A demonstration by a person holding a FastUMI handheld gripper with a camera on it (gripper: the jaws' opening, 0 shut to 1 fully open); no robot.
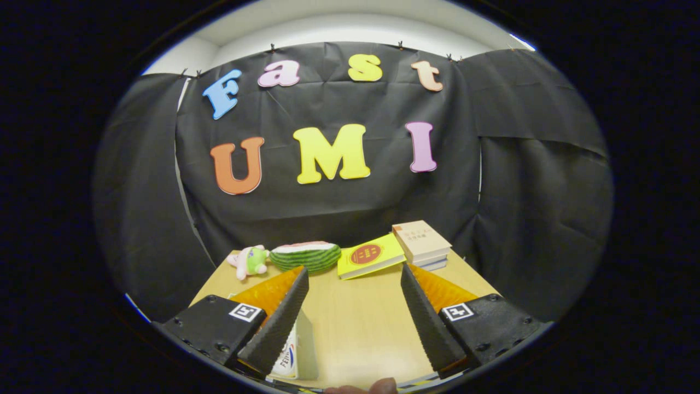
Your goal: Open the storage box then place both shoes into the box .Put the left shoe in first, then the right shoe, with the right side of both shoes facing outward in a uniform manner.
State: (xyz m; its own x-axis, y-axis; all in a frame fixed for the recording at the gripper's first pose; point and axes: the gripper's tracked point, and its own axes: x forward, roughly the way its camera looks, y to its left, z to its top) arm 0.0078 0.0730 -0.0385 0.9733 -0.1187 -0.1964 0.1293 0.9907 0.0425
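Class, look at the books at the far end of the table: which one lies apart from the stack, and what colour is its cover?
The yellow book with a red round emblem lies alone, flat on the table, between the watermelon toy and the stack of books. The gripper is open, holding nothing.

gripper view | rides low over table (361,323) | faces booth wall, apparently level | fingers (284,312) spread apart, near

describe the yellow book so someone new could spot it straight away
Look to the far end of the wooden table, beyond the open tool. The yellow book lies flat between the watermelon toy and a stack of books, marked by a red circle.
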